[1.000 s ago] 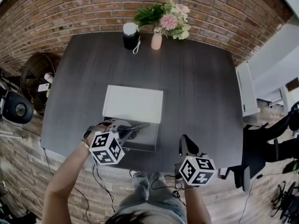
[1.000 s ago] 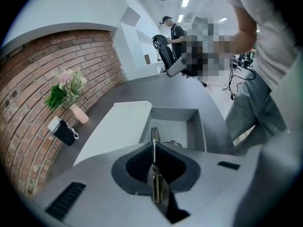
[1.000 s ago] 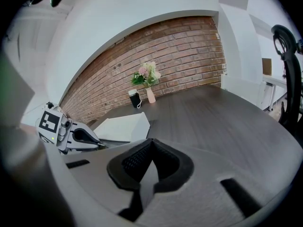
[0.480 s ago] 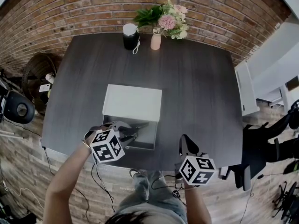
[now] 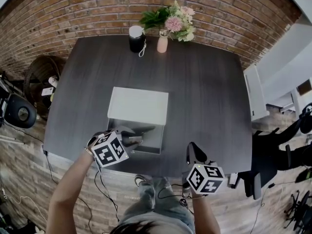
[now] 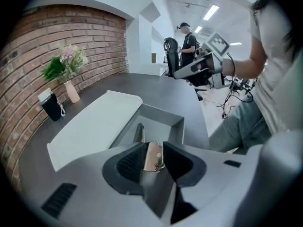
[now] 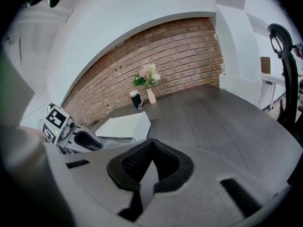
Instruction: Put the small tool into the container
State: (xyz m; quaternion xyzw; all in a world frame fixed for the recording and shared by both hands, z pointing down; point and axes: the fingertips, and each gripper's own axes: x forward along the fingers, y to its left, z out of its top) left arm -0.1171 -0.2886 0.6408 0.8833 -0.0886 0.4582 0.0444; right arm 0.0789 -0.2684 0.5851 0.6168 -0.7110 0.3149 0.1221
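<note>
The container (image 5: pixel 161 139) is an open grey box with its white lid (image 5: pixel 139 106) lying flat behind it. My left gripper (image 5: pixel 134 139) hovers over the box's near left part. Its jaws are opening. The small tool (image 6: pixel 152 156), with a shiny metal end and a dark slim tip (image 6: pixel 139 132), still sits between the jaws and points into the box (image 6: pixel 176 126). It leans on the right pad, with a gap at the left pad. My right gripper (image 5: pixel 193 149) waits at the table's near edge, right of the box, shut and holding nothing.
A black flask (image 5: pixel 136 37) and a pink vase of flowers (image 5: pixel 163 42) stand at the table's far edge. A wicker basket (image 5: pixel 39 77) sits on the floor at left. White furniture (image 5: pixel 256 96) and office chairs stand off the right side. A person stands far off in the left gripper view.
The left gripper's jaws have parted around the tool. That gripper has slid a little toward the near left, low over the box. The right gripper has stayed put.
</note>
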